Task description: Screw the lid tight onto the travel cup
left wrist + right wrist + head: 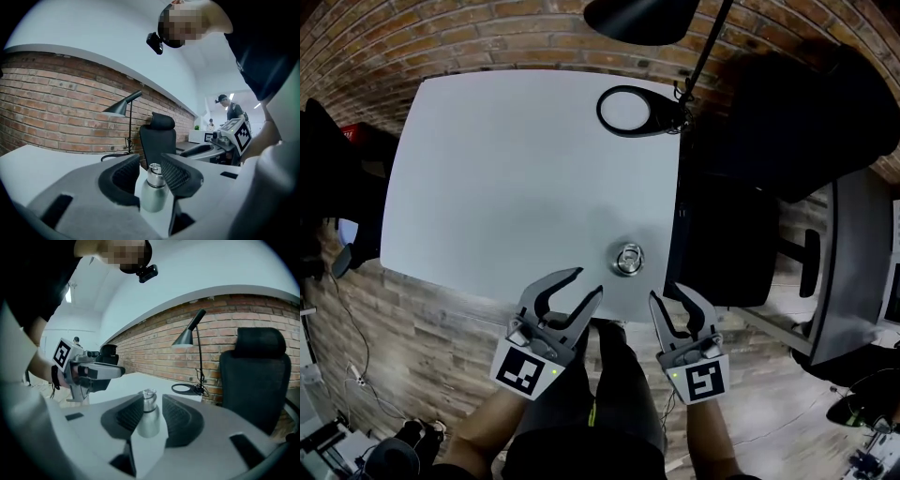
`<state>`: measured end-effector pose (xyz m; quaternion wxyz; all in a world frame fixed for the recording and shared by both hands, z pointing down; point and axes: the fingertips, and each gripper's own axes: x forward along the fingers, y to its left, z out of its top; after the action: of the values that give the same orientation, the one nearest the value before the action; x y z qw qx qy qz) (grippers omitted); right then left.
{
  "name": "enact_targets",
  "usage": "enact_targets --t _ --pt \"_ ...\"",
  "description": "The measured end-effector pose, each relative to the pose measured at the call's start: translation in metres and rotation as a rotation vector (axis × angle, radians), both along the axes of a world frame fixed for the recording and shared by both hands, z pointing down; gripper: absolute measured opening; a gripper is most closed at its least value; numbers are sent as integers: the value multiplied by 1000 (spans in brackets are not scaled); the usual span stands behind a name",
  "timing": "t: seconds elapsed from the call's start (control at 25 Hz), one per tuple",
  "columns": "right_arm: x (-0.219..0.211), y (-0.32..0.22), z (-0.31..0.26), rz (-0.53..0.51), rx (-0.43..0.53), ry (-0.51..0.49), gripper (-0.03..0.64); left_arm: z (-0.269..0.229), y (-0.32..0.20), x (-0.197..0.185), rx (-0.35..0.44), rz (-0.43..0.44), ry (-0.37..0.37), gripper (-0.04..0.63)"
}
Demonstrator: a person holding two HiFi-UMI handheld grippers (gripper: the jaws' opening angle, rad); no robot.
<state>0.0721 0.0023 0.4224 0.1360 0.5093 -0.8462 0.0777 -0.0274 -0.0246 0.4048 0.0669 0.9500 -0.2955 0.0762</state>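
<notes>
A steel travel cup (628, 258) stands upright near the front edge of the white table (506, 178), with a lid (154, 167) on its neck. My left gripper (589, 281) hovers at the table's front edge, just left of the cup and apart from it, jaws open and empty. To the cup's right, also short of it, is my right gripper (666, 292), open with nothing in it. In the left gripper view the cup (153, 190) shows through the gap of the left gripper (150, 161). The right gripper (152, 398) frames the cup (149, 416) the same way.
A desk lamp's round base (624, 111) sits at the table's far right, its black shade (642, 17) overhead. A black office chair (722, 244) stands close against the table's right side. A brick wall lies behind. A person (230, 108) stands far off.
</notes>
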Motion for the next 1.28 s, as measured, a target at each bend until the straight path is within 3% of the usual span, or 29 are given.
enact_targets --t 0.24,0.52,0.84,1.28 --pt "-10 -6 36 -67 -8 -14 211 19 -2 21 29 52 10 183" --pt "-23 -15 59 -137 -16 -24 260 28 -11 45 45 80 32 248" --pt "-35 -27 82 -175 -37 -9 328 44 -12 64 3 35 21 288" --pt "-42 -40 92 -185 -43 -49 357 52 -21 70 15 -46 -3 302"
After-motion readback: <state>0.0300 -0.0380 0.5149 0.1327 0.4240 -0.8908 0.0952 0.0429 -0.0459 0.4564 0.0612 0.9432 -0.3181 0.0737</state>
